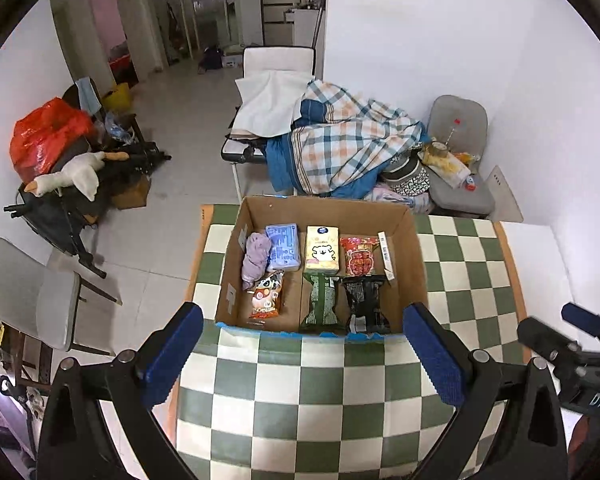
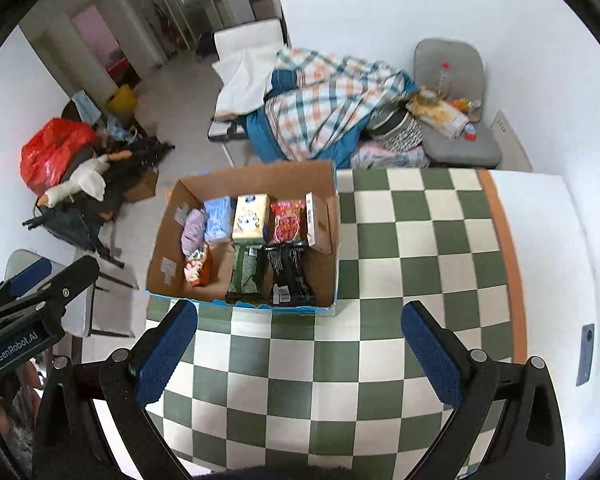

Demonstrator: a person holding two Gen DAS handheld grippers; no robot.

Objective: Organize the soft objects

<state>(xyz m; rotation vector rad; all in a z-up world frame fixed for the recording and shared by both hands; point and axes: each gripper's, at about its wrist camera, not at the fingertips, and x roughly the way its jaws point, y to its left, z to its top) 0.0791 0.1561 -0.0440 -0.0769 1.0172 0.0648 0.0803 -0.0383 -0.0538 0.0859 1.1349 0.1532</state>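
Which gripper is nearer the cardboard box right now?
Left. The left gripper hangs open directly before the cardboard box, fingertips near its front edge. The right gripper hangs open farther back, off the box's front right corner.

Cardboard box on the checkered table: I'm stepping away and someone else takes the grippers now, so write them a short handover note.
Left gripper: open, empty, hovering just in front of the cardboard box.
Right gripper: open, empty, over the checkered tablecloth to the right of the box.
In the box, back row: purple cloth, blue tissue pack, yellow tissue pack, red packet. Front row: orange snack bag, green packet, black packet.
Done: seven items lie side by side in the box.
Left: no loose items show on the tablecloth; confirm nothing remains out of view.
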